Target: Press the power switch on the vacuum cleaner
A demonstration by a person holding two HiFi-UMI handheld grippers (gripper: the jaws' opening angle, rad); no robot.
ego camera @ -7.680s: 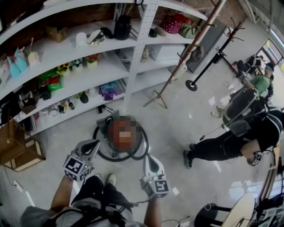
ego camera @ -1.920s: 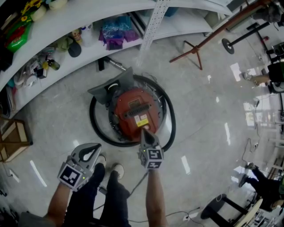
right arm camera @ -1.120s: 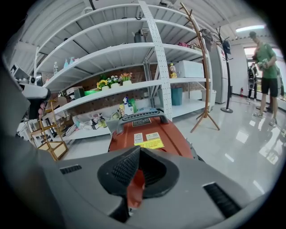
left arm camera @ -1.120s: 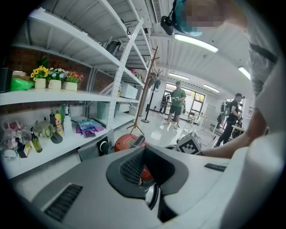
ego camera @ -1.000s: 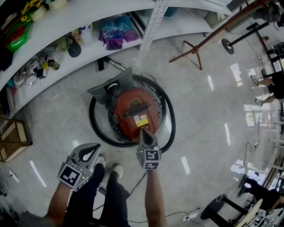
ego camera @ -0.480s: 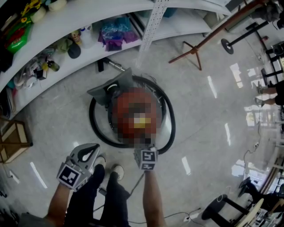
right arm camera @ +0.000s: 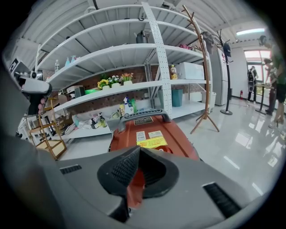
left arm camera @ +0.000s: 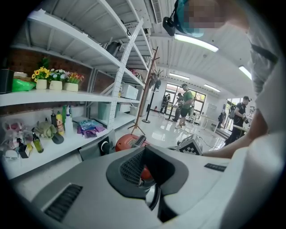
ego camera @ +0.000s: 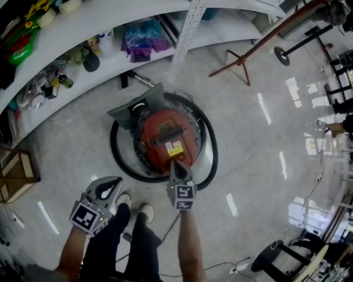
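L gripper (ego camera: pixel 117 180): low left over floor (ego camera: pixel 248 137), beside shoes (ego camera: pixel 144 210); jaws pressed together, nothing btwn. Red vacuum cleaner (ego camera: pixel 165 129): centre, on floor just in front of bottom shelf (ego camera: pixel 116 60), black hose (ego camera: pixel 117 160) coiled round it. R gripper (ego camera: pixel 175 164): jaws pressed together, empty, tip at near edge of red top, just below yellow label (ego camera: pixel 175 148); contact can't be told.

You face a vacuum cleaner (ego camera: pixel 168 137) with a smooth, glossy red plastic shell and a yellow, paper-like label (ego camera: pixel 175 148). Around it the floor (ego camera: pixel 248 126) gleams, polished; behind it the shelves (ego camera: pixel 110 16) look matt white metal.
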